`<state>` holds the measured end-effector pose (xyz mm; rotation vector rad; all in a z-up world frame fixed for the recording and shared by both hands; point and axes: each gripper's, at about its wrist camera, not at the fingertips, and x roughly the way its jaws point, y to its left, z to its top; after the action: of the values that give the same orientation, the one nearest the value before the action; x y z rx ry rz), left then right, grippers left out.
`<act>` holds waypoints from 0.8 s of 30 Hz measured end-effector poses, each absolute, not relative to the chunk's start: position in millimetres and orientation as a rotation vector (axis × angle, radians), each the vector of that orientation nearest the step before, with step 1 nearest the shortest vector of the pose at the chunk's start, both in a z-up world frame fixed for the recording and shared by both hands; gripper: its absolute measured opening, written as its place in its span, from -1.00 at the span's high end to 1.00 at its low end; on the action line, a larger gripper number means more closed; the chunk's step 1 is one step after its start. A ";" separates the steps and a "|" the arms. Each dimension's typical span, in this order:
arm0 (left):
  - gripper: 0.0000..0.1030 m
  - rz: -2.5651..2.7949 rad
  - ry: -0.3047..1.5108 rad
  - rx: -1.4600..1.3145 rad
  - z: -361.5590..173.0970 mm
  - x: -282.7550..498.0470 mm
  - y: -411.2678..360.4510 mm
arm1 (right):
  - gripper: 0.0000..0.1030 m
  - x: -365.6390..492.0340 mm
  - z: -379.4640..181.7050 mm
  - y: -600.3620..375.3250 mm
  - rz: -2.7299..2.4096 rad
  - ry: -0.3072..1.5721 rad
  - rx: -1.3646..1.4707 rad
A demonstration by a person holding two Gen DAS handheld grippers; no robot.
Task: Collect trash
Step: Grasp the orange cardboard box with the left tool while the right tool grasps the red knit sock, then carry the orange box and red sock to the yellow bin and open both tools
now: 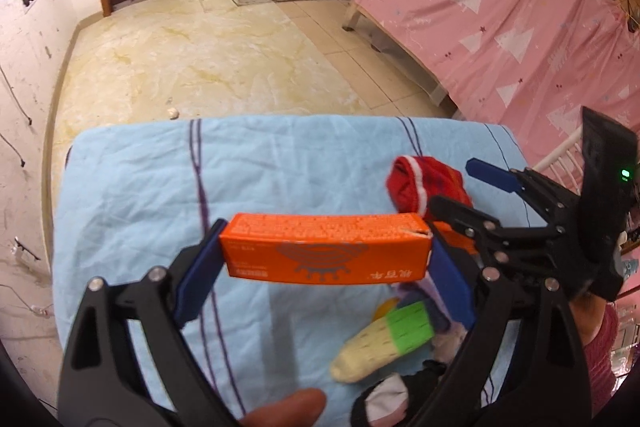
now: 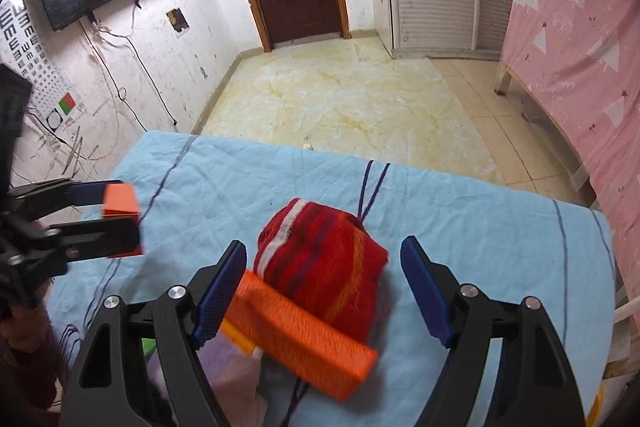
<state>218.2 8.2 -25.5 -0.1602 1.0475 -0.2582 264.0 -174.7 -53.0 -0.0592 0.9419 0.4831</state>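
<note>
Gripping: an orange box (image 1: 326, 251) is clamped end to end in the left gripper (image 1: 326, 259), lifted above the table (image 1: 132, 187).
Right gripper (image 2: 324, 287): jaws held wide, nothing pinched, over a second box (image 2: 304, 335) beside the red cloth (image 2: 324, 263).
Risk: cloth may be snagged with the second box if the jaws are closed too far forward.
Risk: the held box's torn corner could be crushed and slip.

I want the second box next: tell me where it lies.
In the right wrist view, the second orange box lies on the blue sheet, against the near side of the red cloth bundle, between the right hand-held gripper fingers.
</note>
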 end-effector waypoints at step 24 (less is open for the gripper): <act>-0.73 -0.217 1.005 -0.176 -8.4 197.1 19.4 | 0.47 260.1 -44.2 -167.3 0.445 0.864 -0.063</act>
<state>197.1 19.4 -8.4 -0.1758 1.0053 -0.2175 260.1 -167.3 -44.2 -0.0628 0.8645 0.4452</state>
